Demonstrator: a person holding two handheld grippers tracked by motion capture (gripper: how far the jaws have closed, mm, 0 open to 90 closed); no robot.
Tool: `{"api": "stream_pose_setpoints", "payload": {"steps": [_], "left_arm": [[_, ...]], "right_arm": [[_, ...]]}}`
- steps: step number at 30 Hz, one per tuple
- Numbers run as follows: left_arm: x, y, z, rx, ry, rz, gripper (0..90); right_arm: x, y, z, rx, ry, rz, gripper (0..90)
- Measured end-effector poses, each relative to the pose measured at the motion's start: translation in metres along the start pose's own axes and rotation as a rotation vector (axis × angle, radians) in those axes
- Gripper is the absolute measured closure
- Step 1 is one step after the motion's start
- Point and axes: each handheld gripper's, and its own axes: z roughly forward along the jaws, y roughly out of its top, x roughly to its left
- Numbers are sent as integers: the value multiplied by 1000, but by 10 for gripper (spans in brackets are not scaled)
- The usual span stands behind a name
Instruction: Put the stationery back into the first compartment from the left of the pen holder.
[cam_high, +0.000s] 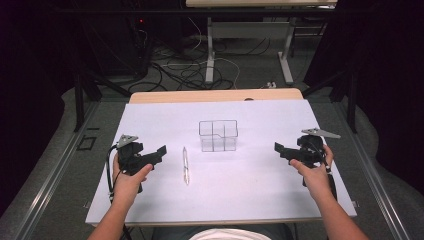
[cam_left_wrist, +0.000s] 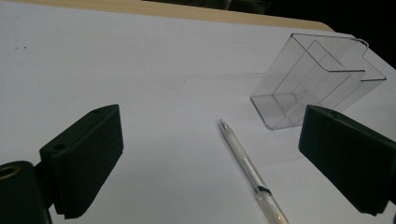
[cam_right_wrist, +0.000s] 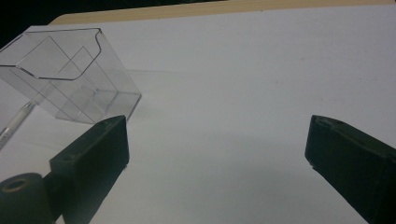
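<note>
Both claws gape empty: left claw (cam_left_wrist: 210, 163) view details pen (cam_left_wrist: 247, 168) tip; right claw (cam_right_wrist: 219, 163) view, clear holder (cam_right_wrist: 70, 79) dividers

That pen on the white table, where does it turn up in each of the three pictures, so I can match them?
High view: the pen lies left of centre, beside the left gripper.
Left gripper view: it runs from the middle to the bottom edge, between the open jaws.
Right gripper view: a short piece at the left edge, partly behind the box.
Shared landmark: the clear plastic box.
</note>
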Motion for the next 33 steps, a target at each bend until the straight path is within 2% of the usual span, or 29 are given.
{"api": "stream_pose_setpoints", "payload": {"steps": [3,6,7,9,13,14,15,17,18,19,21,23,25,26,27,30,31,33], "left_arm": [[-1,2,1,-2,-1,-15,68],[-2,5,-1,-12,-6,-33,94],[-4,6,-1,-9,-13,-57,115],[-5,8,-2,-17,-19,-75,161],[-9,13,0,-19,-30,-100,162],[-9,15,1,-11,-37,-99,164],[-12,17,4,18,-58,-104,187],[-13,18,6,30,-49,-100,262],[-14,19,8,53,-54,-96,282],[-17,21,13,81,-62,-109,308],[-19,22,16,88,-60,-105,353],[-24,25,22,117,-88,-116,397],[-26,26,24,112,-81,-107,403],[-28,28,28,114,-115,-118,411],[-29,29,30,131,-124,-129,417],[-29,29,34,135,-117,-138,430],[-29,29,36,131,-82,-160,441],[-28,30,36,141,-79,-159,443]], "right_arm": [[3,-1,1,16,-3,-2,56],[5,-2,0,17,-19,-36,55],[5,-2,-1,11,-19,-41,55],[5,-2,-1,10,-21,-40,55],[3,-5,-4,5,-47,-17,55],[3,-5,-4,6,-49,-18,55],[3,-5,-4,1,-52,-15,55],[3,-5,-4,-2,-52,-25,55],[3,-6,-4,-1,-54,-28,55],[3,-6,-4,-2,-57,-32,55],[2,-7,-4,-5,-58,-35,55],[1,-8,-4,-4,-62,-35,58],[1,-9,-2,-3,-66,-22,65],[1,-9,-2,-1,-68,-19,68],[1,-9,-1,0,-67,-18,71],[1,-9,-1,6,-64,-30,75],[1,-9,-1,3,-68,-33,79],[1,-9,-2,-7,-77,-34,110]]}}
